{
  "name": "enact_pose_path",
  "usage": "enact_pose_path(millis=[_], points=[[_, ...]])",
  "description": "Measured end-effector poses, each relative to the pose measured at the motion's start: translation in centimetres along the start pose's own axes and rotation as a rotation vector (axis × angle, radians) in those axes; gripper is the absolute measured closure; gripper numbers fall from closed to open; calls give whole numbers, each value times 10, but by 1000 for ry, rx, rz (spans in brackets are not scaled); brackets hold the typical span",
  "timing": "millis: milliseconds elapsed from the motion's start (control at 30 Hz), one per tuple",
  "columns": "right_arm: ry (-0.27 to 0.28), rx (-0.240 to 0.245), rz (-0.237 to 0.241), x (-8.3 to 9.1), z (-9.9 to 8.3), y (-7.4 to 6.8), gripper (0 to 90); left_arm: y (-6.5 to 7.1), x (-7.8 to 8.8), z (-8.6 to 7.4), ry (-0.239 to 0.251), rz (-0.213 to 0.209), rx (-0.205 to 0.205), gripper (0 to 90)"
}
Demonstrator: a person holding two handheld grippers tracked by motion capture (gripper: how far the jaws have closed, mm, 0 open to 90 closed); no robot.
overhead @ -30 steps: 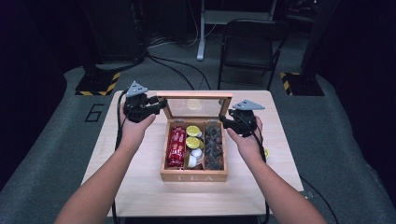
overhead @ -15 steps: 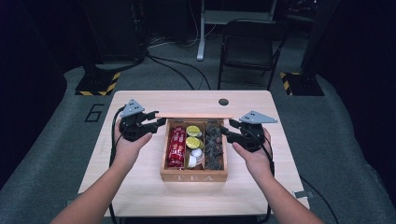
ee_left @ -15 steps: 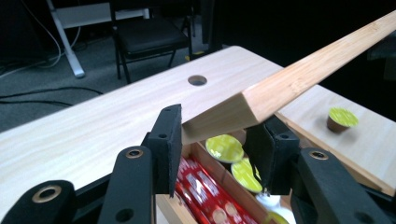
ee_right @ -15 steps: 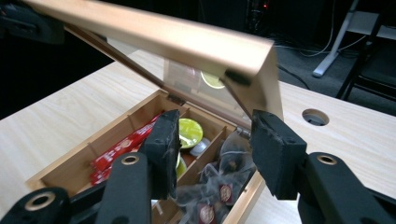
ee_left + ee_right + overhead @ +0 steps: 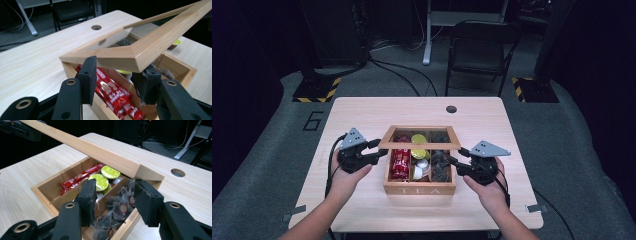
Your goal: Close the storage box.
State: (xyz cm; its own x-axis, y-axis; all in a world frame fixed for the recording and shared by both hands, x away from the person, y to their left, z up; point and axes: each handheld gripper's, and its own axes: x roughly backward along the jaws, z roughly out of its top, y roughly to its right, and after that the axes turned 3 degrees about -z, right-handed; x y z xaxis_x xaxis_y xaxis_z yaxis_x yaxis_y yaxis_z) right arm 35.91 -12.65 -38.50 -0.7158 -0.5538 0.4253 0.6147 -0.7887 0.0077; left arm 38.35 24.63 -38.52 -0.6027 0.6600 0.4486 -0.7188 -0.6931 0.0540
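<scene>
A wooden tea box (image 5: 419, 189) sits mid-table, and its glass-paned lid (image 5: 419, 145) hangs half lowered over it. Inside lie red packets (image 5: 400, 162), yellow-topped capsules (image 5: 418, 139) and dark tea bags (image 5: 439, 165). My left gripper (image 5: 381, 150) is at the lid's front left corner. Its jaws have just been opening, and the lid (image 5: 150, 42) lies over the tips with no pad pressing on it. My right gripper (image 5: 454, 161) stands open under the front right corner, with the lid (image 5: 100, 150) just above its pads (image 5: 146, 200). Below them are tea bags (image 5: 120, 208).
The box stands on a light wooden table (image 5: 362, 115) with a round cable hole (image 5: 451, 109) at the back. A black chair (image 5: 479, 50) and desk legs stand behind it. Bare tabletop lies on both sides of the box.
The lid has swung down from upright to half lowered. Both hands came toward the near edge and sank with it.
</scene>
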Motion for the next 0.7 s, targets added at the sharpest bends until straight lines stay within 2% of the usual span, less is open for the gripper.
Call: enact_pose_path(millis=[133, 200, 267, 367, 467, 567, 633, 700], points=[[0, -6, -16, 2, -12, -1, 525, 5, 0, -13, -4, -8, 12, 551], [2, -28, -9, 3, -18, 0, 524, 8, -1, -21, -25, -11, 4, 551], [4, -43, 0, 5, -22, 2, 517, 11, 0, -30, -19, -15, 6, 549], [-15, -32, 23, 3, -30, -1, 518, 15, -1, -40, -26, -15, 13, 549], [-35, 18, -4, 1, -37, -7, 513, 17, -3, -51, -23, -21, 30, 550], [-37, 57, -22, 1, -44, -11, 515, 18, -4, -57, -39, -21, 21, 549], [-42, 53, -13, 0, -49, -11, 517, 19, -6, -62, -45, -15, 8, 550], [-57, 46, -6, -1, -53, -11, 517, 20, -7, -68, -49, -22, 20, 548]])
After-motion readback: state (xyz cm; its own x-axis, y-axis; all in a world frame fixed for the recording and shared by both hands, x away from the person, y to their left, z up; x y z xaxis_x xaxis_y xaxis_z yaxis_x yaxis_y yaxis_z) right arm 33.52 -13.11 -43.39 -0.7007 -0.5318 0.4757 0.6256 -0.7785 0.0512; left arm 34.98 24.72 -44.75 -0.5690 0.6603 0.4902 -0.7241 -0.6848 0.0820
